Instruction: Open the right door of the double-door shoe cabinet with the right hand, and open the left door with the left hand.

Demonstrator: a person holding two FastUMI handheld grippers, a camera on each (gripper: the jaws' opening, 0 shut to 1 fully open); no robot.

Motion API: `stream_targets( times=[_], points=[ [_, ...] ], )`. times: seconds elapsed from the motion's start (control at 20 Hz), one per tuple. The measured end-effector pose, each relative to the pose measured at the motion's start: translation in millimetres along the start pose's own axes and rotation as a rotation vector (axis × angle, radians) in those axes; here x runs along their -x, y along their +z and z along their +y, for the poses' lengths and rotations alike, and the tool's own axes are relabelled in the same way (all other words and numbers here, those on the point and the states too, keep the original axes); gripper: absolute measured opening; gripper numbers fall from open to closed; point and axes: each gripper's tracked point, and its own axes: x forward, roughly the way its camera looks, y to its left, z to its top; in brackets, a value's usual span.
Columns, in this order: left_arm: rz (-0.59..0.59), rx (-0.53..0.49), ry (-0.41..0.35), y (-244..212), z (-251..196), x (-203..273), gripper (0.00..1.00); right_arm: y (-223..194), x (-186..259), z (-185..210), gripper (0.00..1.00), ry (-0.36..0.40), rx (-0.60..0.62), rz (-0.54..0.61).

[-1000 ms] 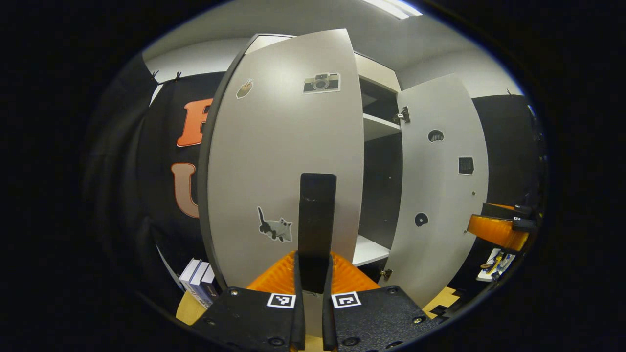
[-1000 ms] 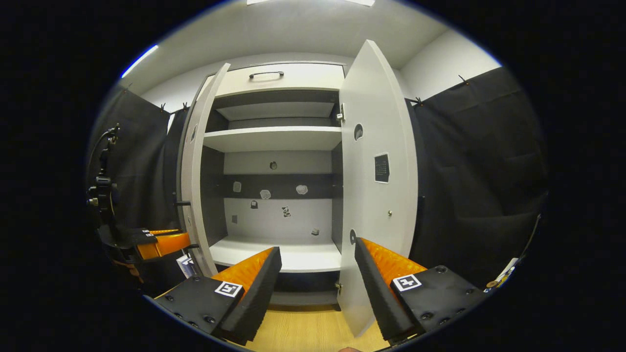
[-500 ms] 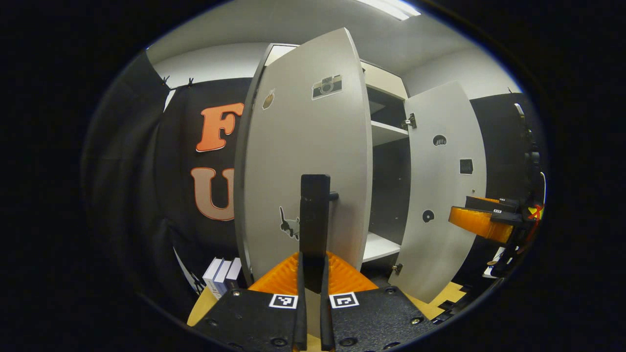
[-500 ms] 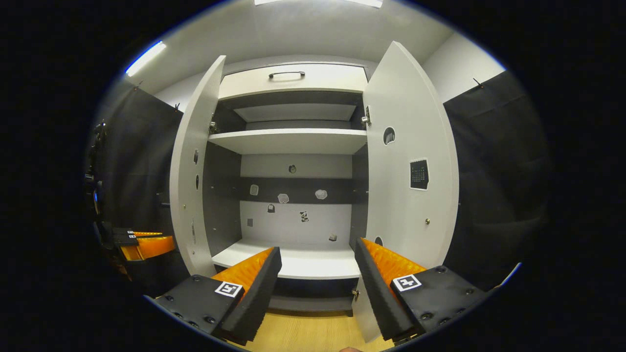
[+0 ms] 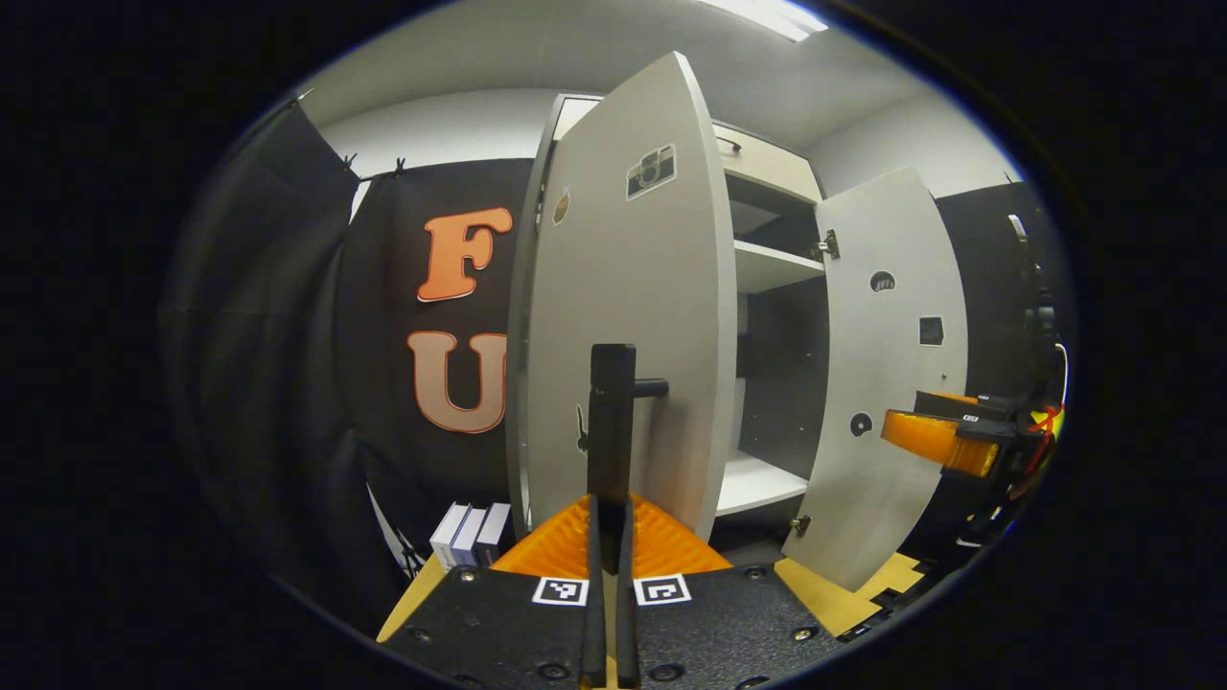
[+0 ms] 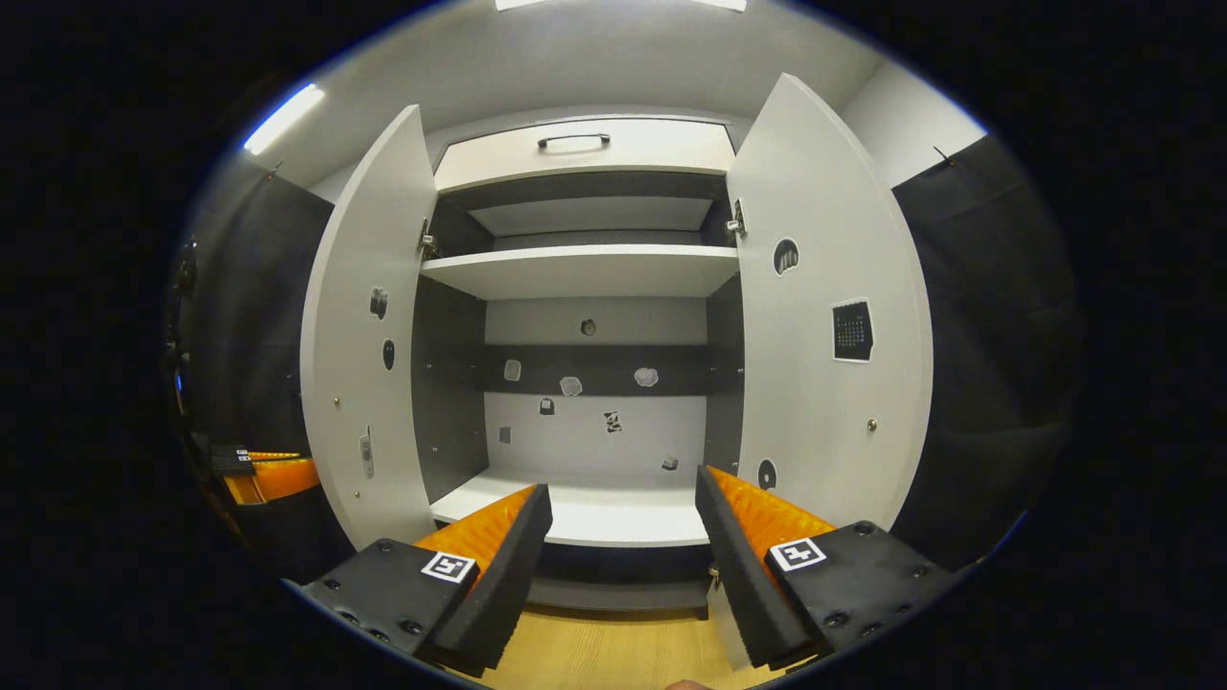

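L gripper (image 5: pixel 608 537) is nearest in the left gripper view: fingers pinched tight on the left door's handle (image 5: pixel 613 422), a dark upright bar running straight up from the fingertips, long axis vertical, w/ a short stub (image 5: pixel 650 387) joining it to the door face. Left door (image 5: pixel 623 316) stands nearly edge-on just past the handle, swung well out; hinge side lies away to the left, by the cabinet's left edge. Any further swing looks like it turns on that: bar dead ahead of the L gripper, door pivoting outward about the far left edge, so the pull would go back and leftward.

R gripper (image 6: pixel 623 537) sits w/ fingers spread wide, holding nothing, in front of the cabinet's bottom shelf (image 6: pixel 585 513). Right door (image 6: pixel 824 316) is swung out to its right, apart from the fingers. Farther in: upper shelf (image 6: pixel 575 268), back panel w/ small stickers (image 6: pixel 570 385), top drawer w/ handle (image 6: pixel 573 140). Both doors look open; task seems about done.
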Motion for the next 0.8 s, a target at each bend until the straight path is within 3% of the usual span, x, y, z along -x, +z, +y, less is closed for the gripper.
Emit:
stream_targets(
  times=[0.35,0.8],
  points=[
    [0.003,0.022,0.093,-0.2,10.5,3.7,0.02,-4.6,0.9,1.3,0.96,0.001,0.009,0.012],
    [0.004,0.009,0.138,0.6,21.1,7.8,0.01,-6.0,8.8,-2.1,0.96,-0.005,0.019,0.017]
  ],
)
